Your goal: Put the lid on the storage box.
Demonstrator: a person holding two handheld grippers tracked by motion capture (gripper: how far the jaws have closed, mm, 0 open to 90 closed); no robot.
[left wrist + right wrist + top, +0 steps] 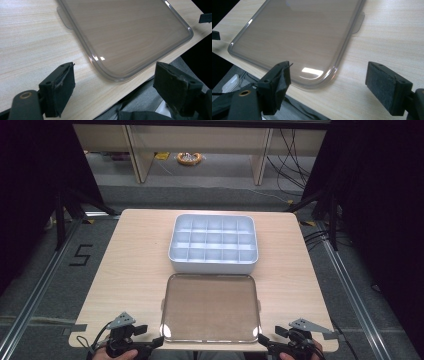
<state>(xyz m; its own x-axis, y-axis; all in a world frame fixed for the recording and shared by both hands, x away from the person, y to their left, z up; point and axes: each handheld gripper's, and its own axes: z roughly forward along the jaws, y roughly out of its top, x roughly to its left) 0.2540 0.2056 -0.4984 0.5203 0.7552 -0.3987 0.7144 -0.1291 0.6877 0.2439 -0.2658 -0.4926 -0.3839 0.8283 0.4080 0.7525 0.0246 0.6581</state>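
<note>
We see a clear, smoke-tinted lid lying flat on the pale wood tabletop, near its front edge and just in front of a white compartment tray. The lid is a rounded rectangle with a raised rim and a small tab on each short side; the wood grain shows through it and a bright glare sits on its near corners. The left tongs stand at the lid's near left corner and the right tongs at its near right corner, each with its jaws spread wide and nothing between the pads. From the high view we get the whole layout: the tray's grid of small cells, the lid in line with it, and both hands at the bottom edge with a grey three-cornered plate on each gripper. The left gripper view brings us close to the lid's near left corner, which comes right up to the tabletop's front edge, and shows one side tab and, far off at the right, a dark tip of the other tongs; grey cloth shows below the edge. The right gripper view gives the lid's opposite near corner with the other tab beside it, and the frayed pad of the left-hand jaw, which the high view is too small to show.
</note>
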